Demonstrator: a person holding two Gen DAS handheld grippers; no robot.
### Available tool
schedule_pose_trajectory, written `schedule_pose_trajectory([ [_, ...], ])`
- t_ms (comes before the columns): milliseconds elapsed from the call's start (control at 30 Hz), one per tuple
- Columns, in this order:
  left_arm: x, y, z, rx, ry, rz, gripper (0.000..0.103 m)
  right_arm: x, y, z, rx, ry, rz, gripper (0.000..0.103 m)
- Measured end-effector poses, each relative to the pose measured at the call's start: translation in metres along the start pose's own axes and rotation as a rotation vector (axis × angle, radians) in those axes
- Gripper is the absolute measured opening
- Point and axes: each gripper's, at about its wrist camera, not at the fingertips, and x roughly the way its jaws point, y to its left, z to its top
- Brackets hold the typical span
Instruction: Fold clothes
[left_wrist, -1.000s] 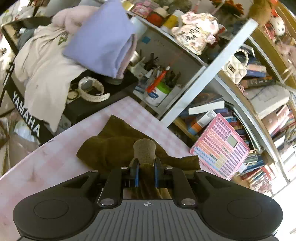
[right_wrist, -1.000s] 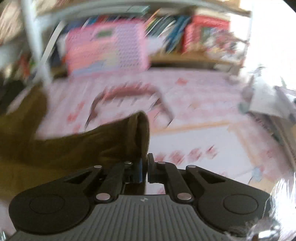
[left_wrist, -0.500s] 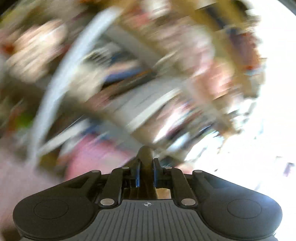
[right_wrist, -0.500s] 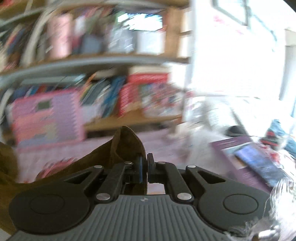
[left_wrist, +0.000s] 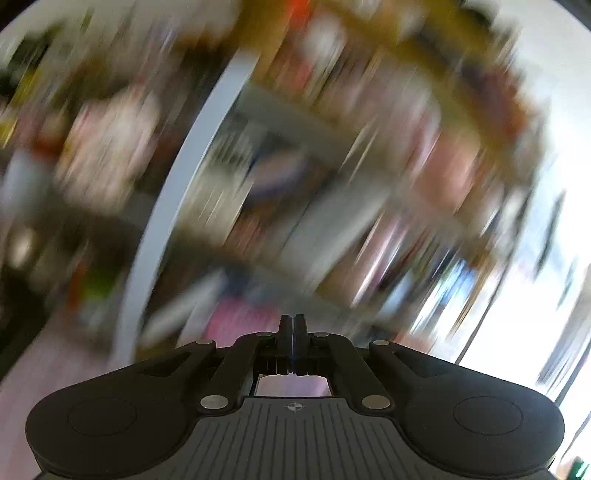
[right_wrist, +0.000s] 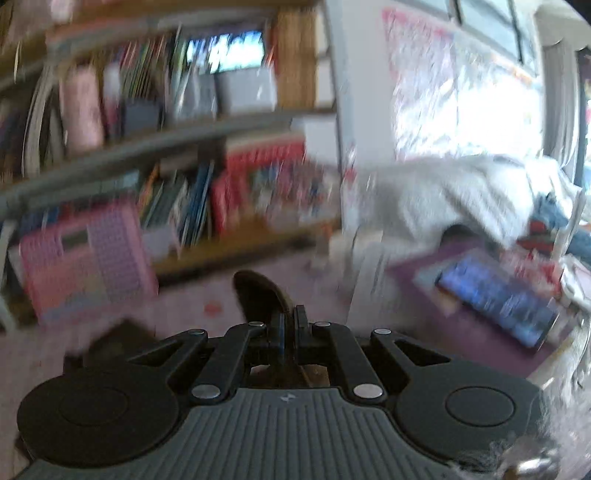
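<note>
Right wrist view: right gripper (right_wrist: 290, 325) clamps a fold of the brown garment (right_wrist: 260, 295) above the pink tabletop (right_wrist: 177, 310).
Left gripper (left_wrist: 292, 325) pinched together, nothing between its fingers. Beyond: pink keypad toy (right_wrist: 83, 262), bookshelf (right_wrist: 184, 133), purple book (right_wrist: 491, 295). Heavy blur, no writing readable anywhere.

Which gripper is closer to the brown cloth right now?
Right. The right gripper is clamped on a fold of the brown cloth. The left gripper is shut on nothing, no cloth in its blurred view.
</note>
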Motion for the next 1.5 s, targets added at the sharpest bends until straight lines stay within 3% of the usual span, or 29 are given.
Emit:
schedule_pose_trajectory([
  [133, 0.04, 0.018, -0.093, 0.02, 0.34, 0.112, 0.0, 0.014, 0.019, -0.034, -0.041, 0.113, 0.017, 0.005],
  [233, 0.062, 0.005, -0.142, 0.042, 0.514, 0.142, 0.004, 0.016, 0.02, -0.053, -0.043, 0.164, 0.023, 0.005],
  [300, 0.077, -0.012, -0.164, 0.053, 0.588, 0.118, 0.012, 0.016, 0.017, -0.061, -0.04, 0.188, 0.027, 0.005],
  [333, 0.083, -0.022, -0.17, 0.067, 0.604, 0.106, 0.016, 0.016, 0.015, -0.064, -0.038, 0.197, 0.028, 0.005],
  [500, 0.111, -0.076, -0.187, 0.107, 0.621, 0.026, 0.066, 0.014, 0.001, -0.076, -0.032, 0.228, 0.047, 0.005],
  [600, 0.131, -0.107, -0.19, 0.087, 0.617, -0.032, 0.072, 0.015, -0.013, -0.083, -0.016, 0.248, 0.047, 0.005],
  [700, 0.157, -0.14, -0.191, 0.104, 0.621, -0.027, 0.075, 0.018, -0.026, -0.091, 0.015, 0.27, 0.055, 0.005],
  [900, 0.218, -0.202, -0.208, 0.239, 0.621, 0.098, 0.076, 0.016, -0.037, -0.098, 0.034, 0.284, 0.09, 0.005],
  [1067, 0.25, -0.203, -0.22, 0.253, 0.623, 0.232, 0.075, 0.013, -0.044, -0.097, 0.047, 0.281, 0.104, 0.005],
  [1100, 0.251, -0.199, -0.221, 0.243, 0.622, 0.246, 0.071, 0.013, -0.046, -0.097, 0.048, 0.28, 0.103, 0.005],
  [1133, 0.251, -0.195, -0.221, 0.234, 0.62, 0.259, 0.06, 0.013, -0.048, -0.096, 0.05, 0.279, 0.102, 0.005],
  [1167, 0.249, -0.189, -0.22, 0.228, 0.618, 0.261, 0.028, 0.013, -0.049, -0.095, 0.051, 0.278, 0.1, 0.005],
  [1200, 0.246, -0.179, -0.217, 0.198, 0.616, 0.25, 0.015, 0.013, -0.05, -0.095, 0.053, 0.276, 0.098, 0.005],
  [1267, 0.235, -0.157, -0.208, 0.14, 0.594, 0.226, 0.012, 0.014, -0.052, -0.093, 0.052, 0.272, 0.092, 0.005],
  [1400, 0.172, -0.093, -0.169, -0.024, 0.489, 0.212, 0.011, 0.015, -0.05, -0.089, 0.025, 0.262, 0.095, 0.005],
  [1500, 0.107, -0.043, -0.125, -0.156, 0.359, 0.226, 0.009, 0.015, -0.039, -0.085, -0.007, 0.269, 0.135, 0.005],
])
